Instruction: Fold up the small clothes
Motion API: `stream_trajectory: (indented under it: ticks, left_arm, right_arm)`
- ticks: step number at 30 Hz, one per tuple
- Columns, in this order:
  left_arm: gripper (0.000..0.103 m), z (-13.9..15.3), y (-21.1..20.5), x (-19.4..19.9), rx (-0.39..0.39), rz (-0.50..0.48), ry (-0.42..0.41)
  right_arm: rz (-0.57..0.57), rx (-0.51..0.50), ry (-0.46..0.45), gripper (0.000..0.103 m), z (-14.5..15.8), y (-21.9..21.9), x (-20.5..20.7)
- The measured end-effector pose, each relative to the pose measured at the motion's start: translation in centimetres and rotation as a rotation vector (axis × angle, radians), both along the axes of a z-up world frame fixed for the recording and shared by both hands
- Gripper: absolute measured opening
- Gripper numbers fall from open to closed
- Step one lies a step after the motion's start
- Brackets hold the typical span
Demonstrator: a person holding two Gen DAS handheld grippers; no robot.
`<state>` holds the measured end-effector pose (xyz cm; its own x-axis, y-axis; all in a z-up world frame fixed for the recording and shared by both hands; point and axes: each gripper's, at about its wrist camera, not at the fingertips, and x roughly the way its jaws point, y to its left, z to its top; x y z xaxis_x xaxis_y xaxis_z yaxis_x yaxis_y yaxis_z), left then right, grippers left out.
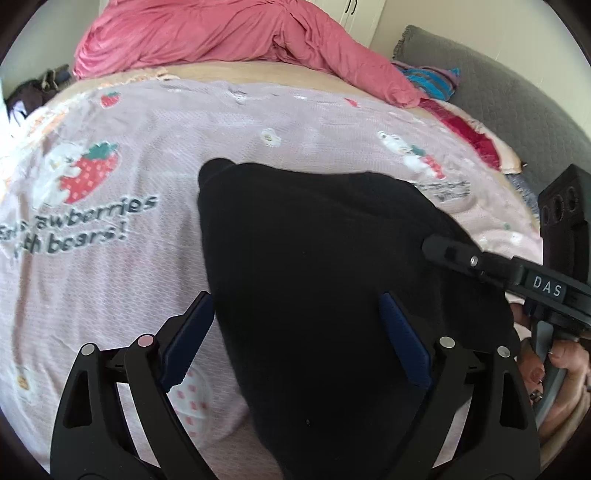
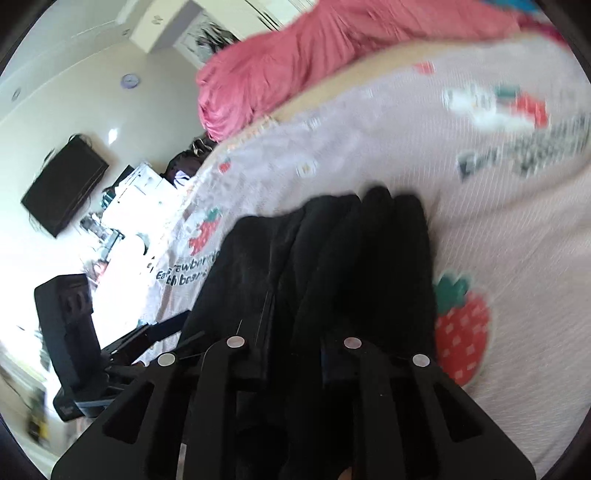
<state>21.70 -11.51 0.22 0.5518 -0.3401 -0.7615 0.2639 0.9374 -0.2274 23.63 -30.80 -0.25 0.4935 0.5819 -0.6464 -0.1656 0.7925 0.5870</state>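
Small black knit garment (image 1: pixel 314 266) on the strawberry-print pink bedspread (image 1: pixel 129 258), long axis running away from the wide-open left gripper (image 1: pixel 295 332) straddling it; right gripper (image 2: pixel 291 365) pinches its near edge.

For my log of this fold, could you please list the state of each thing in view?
Black garment: bunched on the bed, not yet folded flat.
Left gripper: open, straddling the garment's near edge.
Right gripper: shut on the black garment.
Strawberry blanket: spread flat.
Pink cloth: crumpled in a heap.
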Motion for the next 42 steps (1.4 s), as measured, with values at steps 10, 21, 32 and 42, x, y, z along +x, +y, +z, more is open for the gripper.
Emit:
stream_trajectory:
  ticks: [10, 21, 32, 42]
  left_arm:
    - [0.086, -1.0, -1.5, -1.5, 0.018, -0.04, 0.018]
    - [0.087, -0.2, -1.5, -3.6, 0.036, -0.043, -0.007]
    - [0.093, 2.3, -0.3, -6.6, 0.024, -0.021, -0.08]
    - [0.094, 5.3, 0.9, -11.4, 0.014, -0.007, -0.197]
  right_arm:
    - [-0.075, -0.055, 0.067, 0.025, -3.4, -1.4, -0.6]
    - [-0.183, -0.141, -0.063, 0.05, 0.9, -2.1, -5.3]
    - [-0.285, -0.238, -0.27, 0.09, 5.0, -3.0, -11.9]
    - [-0.333, -0.309, -0.402, 0.099, 8.6, -2.1, -17.7]
